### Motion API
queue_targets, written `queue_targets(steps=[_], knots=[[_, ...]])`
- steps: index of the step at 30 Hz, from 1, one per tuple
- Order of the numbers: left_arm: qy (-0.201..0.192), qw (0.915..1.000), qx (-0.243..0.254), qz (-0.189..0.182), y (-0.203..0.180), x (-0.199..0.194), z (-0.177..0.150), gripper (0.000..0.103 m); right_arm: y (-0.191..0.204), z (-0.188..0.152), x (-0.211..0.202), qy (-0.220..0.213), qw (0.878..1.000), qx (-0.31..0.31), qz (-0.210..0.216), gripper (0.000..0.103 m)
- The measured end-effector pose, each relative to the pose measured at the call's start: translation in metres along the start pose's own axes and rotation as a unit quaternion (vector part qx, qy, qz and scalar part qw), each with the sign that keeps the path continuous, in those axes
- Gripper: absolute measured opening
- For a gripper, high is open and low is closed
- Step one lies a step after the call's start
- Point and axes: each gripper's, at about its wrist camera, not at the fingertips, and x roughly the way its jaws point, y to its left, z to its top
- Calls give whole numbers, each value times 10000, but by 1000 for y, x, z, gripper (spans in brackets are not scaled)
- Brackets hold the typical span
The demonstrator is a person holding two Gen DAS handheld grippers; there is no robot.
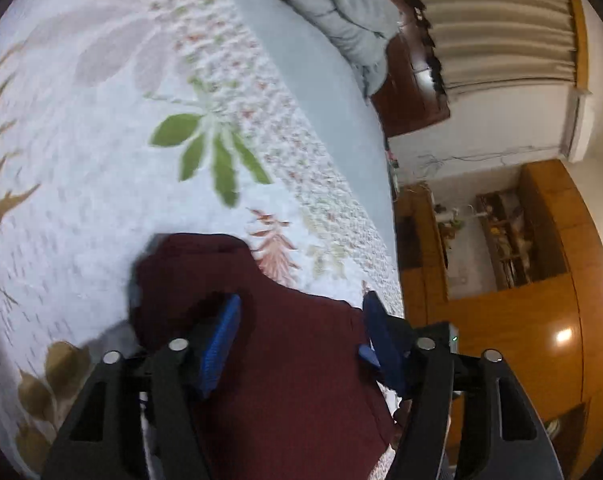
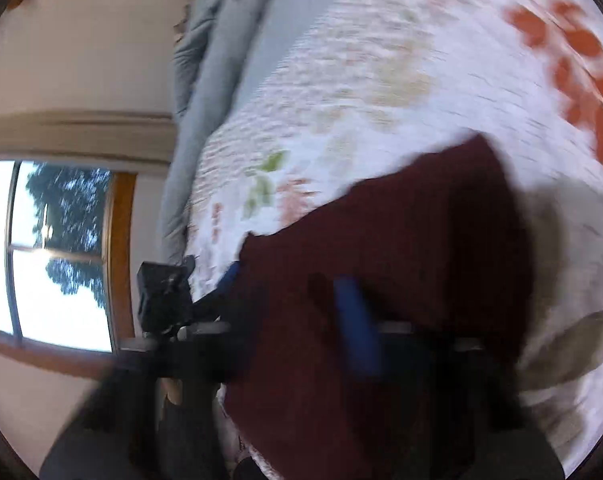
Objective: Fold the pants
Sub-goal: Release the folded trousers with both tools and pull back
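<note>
Both grippers over maroon pants near the bed's edge; fold in progress.

Left gripper (image 1: pixel 299 330) stands wide, pads clear of cloth, the pants (image 1: pixel 269 340) lying beneath and between its fingers. Right gripper (image 2: pixel 293 308) is blurred; jaws read as closed, but a grip on cloth cannot be confirmed. Pants lie bunched on the floral bedspread (image 1: pixel 101 152), partly folded at best; flattening and the final fold likely remain.

pants (image 1: pixel 285 344) on bedspread (image 1: pixel 101 160), quilt (image 1: pixel 341 4) behind
</note>
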Motion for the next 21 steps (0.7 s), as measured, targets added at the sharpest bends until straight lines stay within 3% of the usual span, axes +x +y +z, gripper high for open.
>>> queue_targets(steps=[2,4,5,6,10,13,14,15,16,18,20,21], knots=[[-10,10000,39,-21,0,3,0,54,-25,5,-14,86,9995,226,186,0],[-98,9999,29,-88,-7,-8,-3,56,-12,0,-21,69,9999,18,106,12],[-166,9997,54,-149,-12,-19,-7,58,-5,-5,-27,59,9999,-97,127,38],[-240,9994,111,-242,-18,-31,-12,63,7,-9,-31,-7,9996,-215,200,54],[-248,9942,641,-823,-43,-74,-73,68,51,-57,-49,47,9912,-853,1009,54],[37,9942,550,-926,-32,-69,-118,68,39,-83,-35,314,9915,-809,966,50],[119,9948,467,-897,-23,-62,-127,67,26,-87,-27,351,9936,-707,812,41],[121,9956,384,-851,-14,-57,-133,67,10,-88,-23,363,9954,-555,694,16],[93,9955,292,-891,-4,-52,-138,64,-3,-88,-26,371,9966,-419,598,2],[14,9937,49,-1124,10,-52,-139,56,-25,-87,-27,365,9968,-66,706,0],[-18,9917,-181,-1271,14,-56,-136,56,-24,-90,-35,308,9972,-56,681,4],[-17,9922,-236,-1226,12,-60,-136,57,-16,-92,-39,273,9974,-116,650,24]])
